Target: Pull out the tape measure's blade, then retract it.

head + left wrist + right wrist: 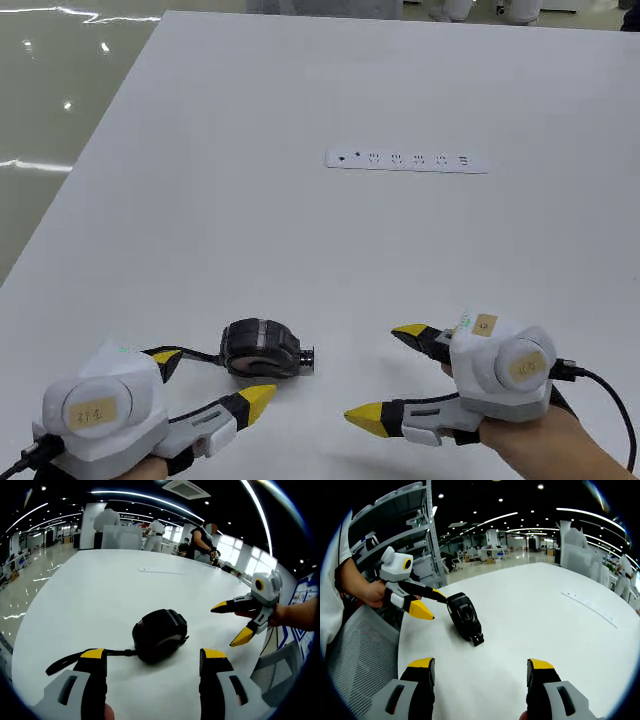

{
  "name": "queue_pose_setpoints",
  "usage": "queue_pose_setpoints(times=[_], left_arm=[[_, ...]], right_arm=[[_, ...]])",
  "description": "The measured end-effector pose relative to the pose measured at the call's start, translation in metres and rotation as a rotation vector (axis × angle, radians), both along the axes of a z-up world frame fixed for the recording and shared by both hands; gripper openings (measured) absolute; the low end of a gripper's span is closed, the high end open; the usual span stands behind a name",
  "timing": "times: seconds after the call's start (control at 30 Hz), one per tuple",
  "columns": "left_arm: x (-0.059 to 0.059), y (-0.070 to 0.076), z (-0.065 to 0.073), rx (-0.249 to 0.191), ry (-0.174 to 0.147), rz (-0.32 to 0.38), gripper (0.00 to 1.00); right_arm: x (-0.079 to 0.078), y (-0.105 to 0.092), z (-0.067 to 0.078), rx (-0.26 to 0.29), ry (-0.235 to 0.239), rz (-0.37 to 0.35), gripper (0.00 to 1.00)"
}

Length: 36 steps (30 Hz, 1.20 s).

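Left hand-held gripper (pixel 212 377) open, tape measure (pixel 262 347) just ahead of its jaws, near-left on worktop (pixel 300 240); right hand-held gripper (pixel 385 373) open, empty, to its right. Case likely rigid, smooth: clamp body left, pinch blade hook (pixel 308 354) right.

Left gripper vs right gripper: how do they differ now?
The left gripper sits close to the tape measure, which lies just ahead of its jaws; the right gripper stands apart, bare table between. The left gripper faces its strap end, the right gripper its blade end. Both are open, holding nothing.
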<state>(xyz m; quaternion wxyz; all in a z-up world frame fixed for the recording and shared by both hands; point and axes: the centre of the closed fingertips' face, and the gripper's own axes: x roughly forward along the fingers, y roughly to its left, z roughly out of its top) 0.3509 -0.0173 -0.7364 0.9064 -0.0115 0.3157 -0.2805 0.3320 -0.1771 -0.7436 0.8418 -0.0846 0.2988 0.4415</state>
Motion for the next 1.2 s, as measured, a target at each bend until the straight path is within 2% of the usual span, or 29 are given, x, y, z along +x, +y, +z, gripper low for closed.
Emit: queue_pose_setpoints(times=[0.1,0.43,0.63,0.97,1.03,1.2], left_arm=[[-0.005,0.005,-0.001,0.012,0.001,-0.022,0.73],[-0.022,0.019,0.003,-0.002,-0.005,-0.08,0.81],[-0.032,0.028,0.004,0.029,-0.009,-0.129,0.84],[-0.042,0.04,0.008,0.038,-0.009,-0.163,0.92],[-0.044,0.042,0.008,0.059,-0.012,-0.169,0.93],[-0.049,0.048,0.008,0.053,-0.003,-0.16,0.92]], right_arm=[[-0.003,-0.006,0.004,0.008,-0.007,-0.02,0.81],[-0.016,-0.027,0.012,-0.005,-0.025,-0.067,0.89],[-0.022,-0.04,0.016,-0.001,-0.03,-0.098,0.92],[-0.038,-0.062,0.019,-0.02,-0.024,-0.133,0.96],[-0.041,-0.067,0.019,-0.028,-0.031,-0.139,0.98],[-0.049,-0.078,0.019,-0.037,-0.021,-0.159,0.99]])
